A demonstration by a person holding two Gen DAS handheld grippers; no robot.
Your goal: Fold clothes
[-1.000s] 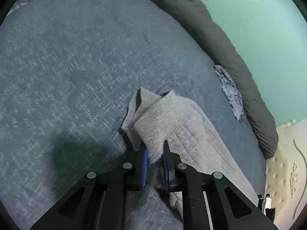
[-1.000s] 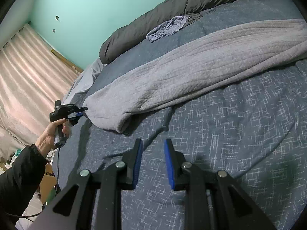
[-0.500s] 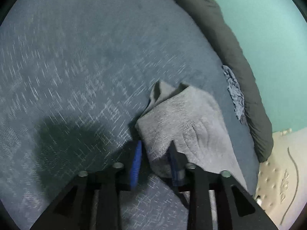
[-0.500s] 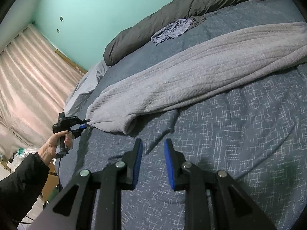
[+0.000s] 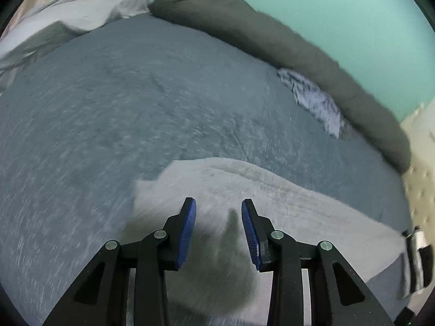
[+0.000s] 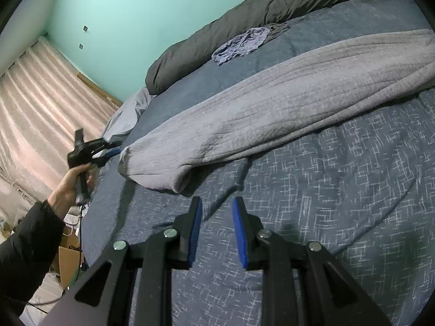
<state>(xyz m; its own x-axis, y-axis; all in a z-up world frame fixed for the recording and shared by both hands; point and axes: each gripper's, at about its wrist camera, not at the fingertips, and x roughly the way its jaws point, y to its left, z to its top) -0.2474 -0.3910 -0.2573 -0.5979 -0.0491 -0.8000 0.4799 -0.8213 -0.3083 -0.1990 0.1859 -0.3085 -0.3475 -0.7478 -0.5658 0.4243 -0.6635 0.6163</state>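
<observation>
Both jaws stand apart, empty, over one grey garment [image 6: 285,100] and one blue rag [image 6: 242,44].

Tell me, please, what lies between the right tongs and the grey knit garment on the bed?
Only bare blue patterned bedspread, seen in the right wrist view; the right tongs hang apart from the grey knit garment.

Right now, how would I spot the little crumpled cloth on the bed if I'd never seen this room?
Find the long dark grey rolled duvet lying along the green wall at the far side of the bed. Tucked right against it sits the small cloth. It is pale bluish-purple, crumpled and tiny, unlike the big ribbed grey garment stretched across the bed's middle.
</observation>
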